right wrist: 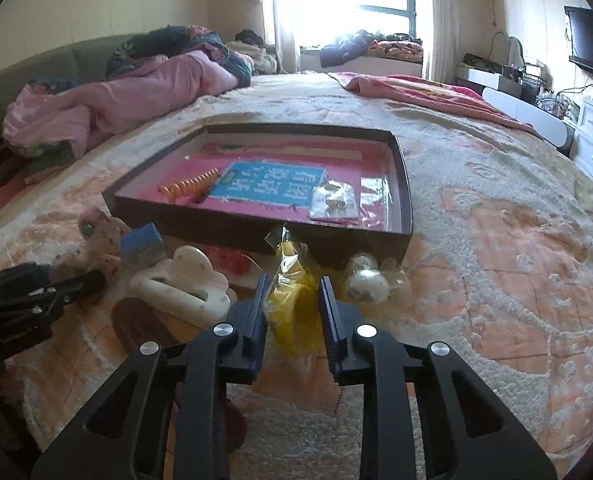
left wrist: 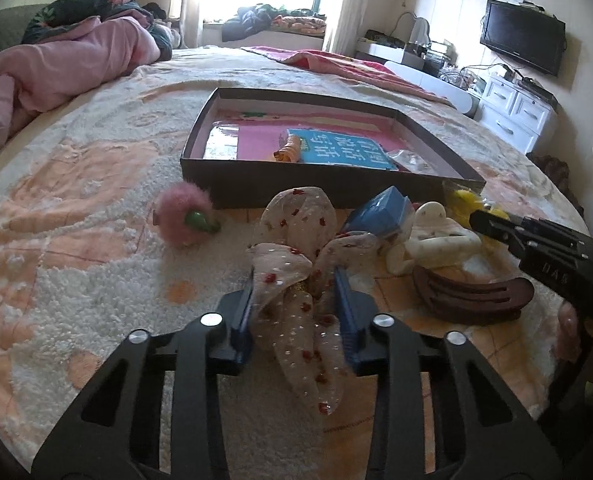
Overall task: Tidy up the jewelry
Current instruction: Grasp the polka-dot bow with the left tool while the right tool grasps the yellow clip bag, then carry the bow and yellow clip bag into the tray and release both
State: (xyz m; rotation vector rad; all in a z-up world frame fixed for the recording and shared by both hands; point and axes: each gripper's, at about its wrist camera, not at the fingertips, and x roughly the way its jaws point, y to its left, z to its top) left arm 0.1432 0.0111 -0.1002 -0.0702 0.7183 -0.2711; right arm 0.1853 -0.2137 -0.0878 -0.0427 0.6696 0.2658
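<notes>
- Two grippers work the bed: left gripper (left wrist: 296,300), jaws pinching a dotted bow (left wrist: 296,264); right gripper (right wrist: 294,312), jaws around a yellow packet (right wrist: 290,300).
- Next, likely: lift both toward twelve o'clock into the box (right wrist: 400,184).

Hair clips (right wrist: 180,286) lie on bed (right wrist: 496,248) before box (right wrist: 256,232).

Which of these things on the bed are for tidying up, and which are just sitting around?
For the job:
dotted bow, between the left hand-held gripper's fingers
yellow packet, between the right hand-held gripper's fingers
white claw clip
brown clip
pink pompom
dark box

Just lying about:
pink quilt
TV
white drawers
</notes>
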